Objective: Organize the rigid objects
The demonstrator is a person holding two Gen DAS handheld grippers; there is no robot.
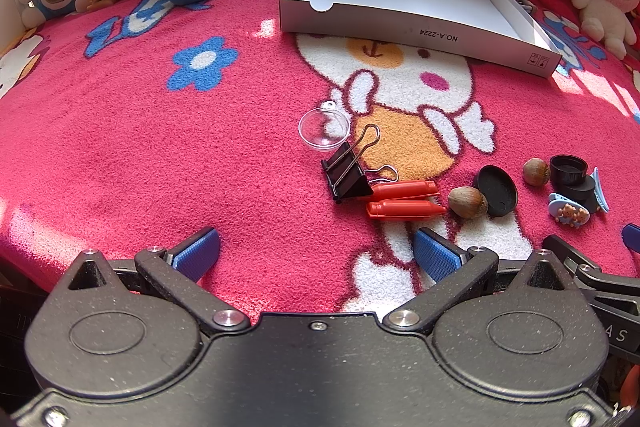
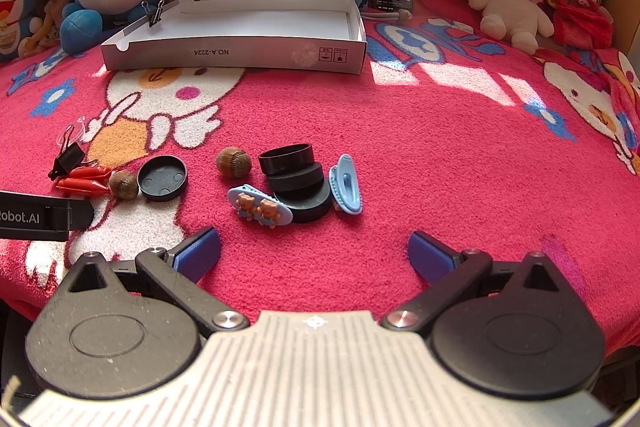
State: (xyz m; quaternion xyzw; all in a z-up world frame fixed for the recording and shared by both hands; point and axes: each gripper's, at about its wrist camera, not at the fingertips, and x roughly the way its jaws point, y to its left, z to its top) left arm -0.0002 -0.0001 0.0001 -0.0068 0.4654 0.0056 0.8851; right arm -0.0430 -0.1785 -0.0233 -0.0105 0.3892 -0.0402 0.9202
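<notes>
1. While both tools hover over the pink blanket, the left gripper and right gripper stand wide apart, holding nothing.
2. Ahead of the left gripper lie a black binder clip, two red caps and a hazelnut, partly covering a black lid.
3. Stacked black rings hide part of a blue hair clip.
4. At the rear, the white box has a small clip on its rim; its floor is mostly hidden.

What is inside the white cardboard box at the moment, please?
The white box looks empty: only its bare white floor shows. A small black binder clip is clipped onto its left wall. The strip of floor just behind the near wall is hidden.
</notes>
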